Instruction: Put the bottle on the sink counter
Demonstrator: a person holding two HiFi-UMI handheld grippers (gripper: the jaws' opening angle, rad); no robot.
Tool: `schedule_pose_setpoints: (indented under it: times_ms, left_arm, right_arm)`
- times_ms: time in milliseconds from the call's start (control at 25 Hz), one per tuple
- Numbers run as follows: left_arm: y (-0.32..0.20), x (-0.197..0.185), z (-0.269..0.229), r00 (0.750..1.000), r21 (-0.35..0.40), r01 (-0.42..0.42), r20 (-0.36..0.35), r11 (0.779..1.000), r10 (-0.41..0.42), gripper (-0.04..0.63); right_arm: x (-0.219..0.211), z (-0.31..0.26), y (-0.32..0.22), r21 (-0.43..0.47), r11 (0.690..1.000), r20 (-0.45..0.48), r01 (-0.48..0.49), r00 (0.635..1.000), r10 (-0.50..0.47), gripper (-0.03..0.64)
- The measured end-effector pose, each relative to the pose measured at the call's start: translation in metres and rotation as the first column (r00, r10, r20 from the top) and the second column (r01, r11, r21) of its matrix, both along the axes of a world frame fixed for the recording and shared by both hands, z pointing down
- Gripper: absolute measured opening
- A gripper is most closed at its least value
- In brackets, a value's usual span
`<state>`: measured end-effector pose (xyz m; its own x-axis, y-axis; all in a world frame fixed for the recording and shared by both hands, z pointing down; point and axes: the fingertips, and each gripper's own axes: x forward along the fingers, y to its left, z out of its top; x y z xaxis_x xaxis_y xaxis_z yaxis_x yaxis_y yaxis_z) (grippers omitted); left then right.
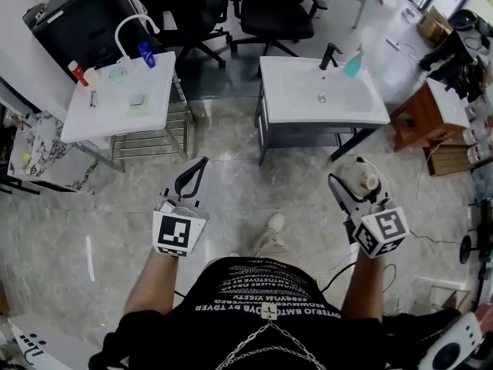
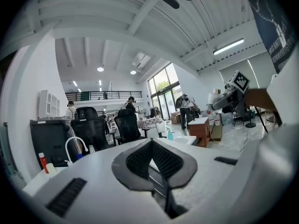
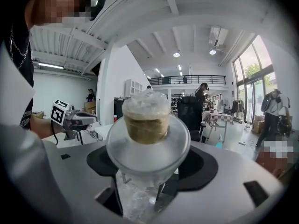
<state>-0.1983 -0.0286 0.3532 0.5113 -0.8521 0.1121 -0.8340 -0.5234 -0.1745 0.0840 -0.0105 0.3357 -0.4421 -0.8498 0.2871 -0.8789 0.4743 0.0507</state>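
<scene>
My right gripper [image 1: 354, 192] is shut on a clear plastic bottle [image 1: 361, 176] with a tan cap. It is held above the tiled floor, in front of the white sink counter [image 1: 296, 106] and apart from it. In the right gripper view the bottle [image 3: 145, 125] fills the gap between the dark pads [image 3: 100, 164], neck pointing away from the camera. My left gripper [image 1: 199, 166] hangs over the floor to the left, shut with nothing in it. Its pads [image 2: 163, 160] meet at the tips.
A black faucet [image 1: 330, 55] and a teal spray bottle [image 1: 354, 62] stand at the back of the sink counter. A second white counter [image 1: 154, 91] with small bottles is at the left. Office chairs [image 1: 273, 6] stand behind, a wooden cabinet [image 1: 420, 118] to the right.
</scene>
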Motion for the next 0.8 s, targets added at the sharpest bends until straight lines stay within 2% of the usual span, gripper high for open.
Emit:
schedule_pose_setpoints:
  times_ms: [320, 800]
  left_arm:
    - [-0.086, 0.051, -0.015, 0.999, 0.031, 0.032, -0.007, 0.999, -0.032, 0.006]
    - [-0.189, 0.145, -0.033, 1.000, 0.055, 0.017, -0.011, 0.998, -0.017, 0.006]
  right_arm:
    - [0.035, -0.005, -0.094, 0.015, 0.998, -0.014, 0.069, 0.998, -0.069, 0.334]
    - [0.108, -0.025, -0.197, 0.036, 0.992, -0.003, 0.118, 0.993, -0.118, 0.334]
